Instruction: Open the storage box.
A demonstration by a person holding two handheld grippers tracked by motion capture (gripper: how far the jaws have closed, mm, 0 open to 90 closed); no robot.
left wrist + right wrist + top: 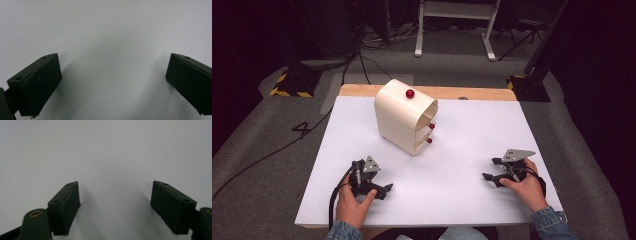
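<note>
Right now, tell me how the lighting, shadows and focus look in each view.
High view: the white table is brightly lit while the room behind falls dark; the cream drawer cabinet and its red knobs are slightly soft. Left gripper view: the open left tongs cast soft grey shadows on the table; edges blurry. Right gripper view: the open right tongs throw similar soft shadows, no glare.

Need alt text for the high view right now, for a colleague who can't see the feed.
A cream rounded drawer cabinet with red ball knobs stands at the back of a white tabletop. Nearer the person, the left tool and right tool rest on the table, each in a hand, jaws open and holding nothing, apart from the cabinet.
</note>
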